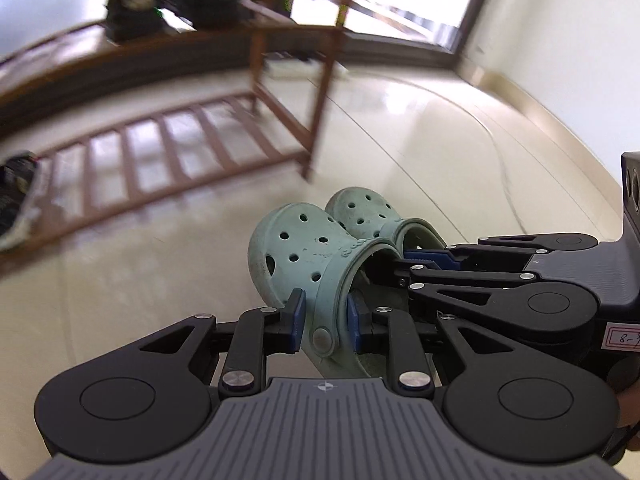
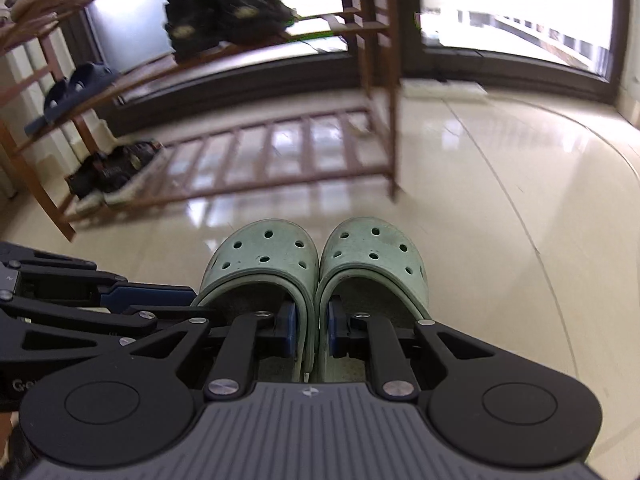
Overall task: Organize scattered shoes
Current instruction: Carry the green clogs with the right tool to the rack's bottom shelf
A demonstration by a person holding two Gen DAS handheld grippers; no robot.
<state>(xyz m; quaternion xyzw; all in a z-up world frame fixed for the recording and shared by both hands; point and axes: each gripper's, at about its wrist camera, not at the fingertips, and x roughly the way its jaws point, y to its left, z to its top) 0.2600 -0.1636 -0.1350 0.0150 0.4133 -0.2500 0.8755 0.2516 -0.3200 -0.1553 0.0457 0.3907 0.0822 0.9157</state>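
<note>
Two pale green clogs hang side by side above the cream floor, toes pointing away from me. My left gripper is shut on the outer side wall of the left clog, at the strap rivet. The right clog lies against it. In the right wrist view my right gripper is shut on the two touching inner walls, with one pad inside the left clog and one inside the right clog. The brown wooden shoe rack stands ahead.
Black shoes sit on an upper shelf, dark blue slippers on a middle shelf and dark sneakers at the left of the slatted bottom shelf. Behind are a window and a white wall.
</note>
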